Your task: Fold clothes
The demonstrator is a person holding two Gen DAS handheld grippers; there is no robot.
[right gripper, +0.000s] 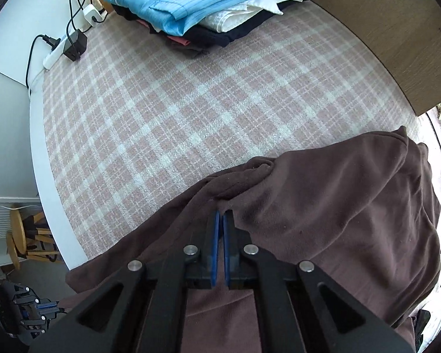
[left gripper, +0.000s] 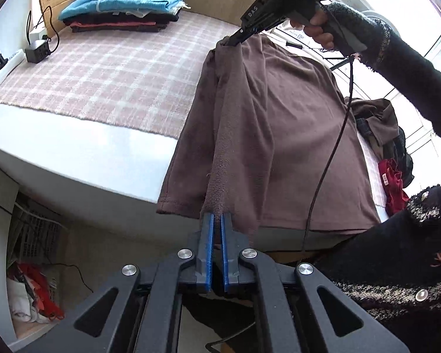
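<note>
A brown garment [left gripper: 282, 135] hangs stretched between my two grippers above the table's front edge. My left gripper [left gripper: 217, 217] is shut on its lower edge. My right gripper [left gripper: 235, 38] shows in the left wrist view, raised and shut on the upper corner of the garment. In the right wrist view the right gripper [right gripper: 220, 214] is shut on a fold of the brown garment [right gripper: 332, 206], which drapes around its fingers. The left gripper [right gripper: 41, 309] shows small at the lower left of that view.
A pink plaid mat [left gripper: 108, 70] covers the white table [left gripper: 58, 158]. A stack of folded clothes with blue on top [left gripper: 126, 3] sits at the back. A power strip and adapter [left gripper: 35, 50] lie at the left. Unfolded clothes [left gripper: 388, 153] are heaped at the right. A basket [left gripper: 35, 264] stands under the table.
</note>
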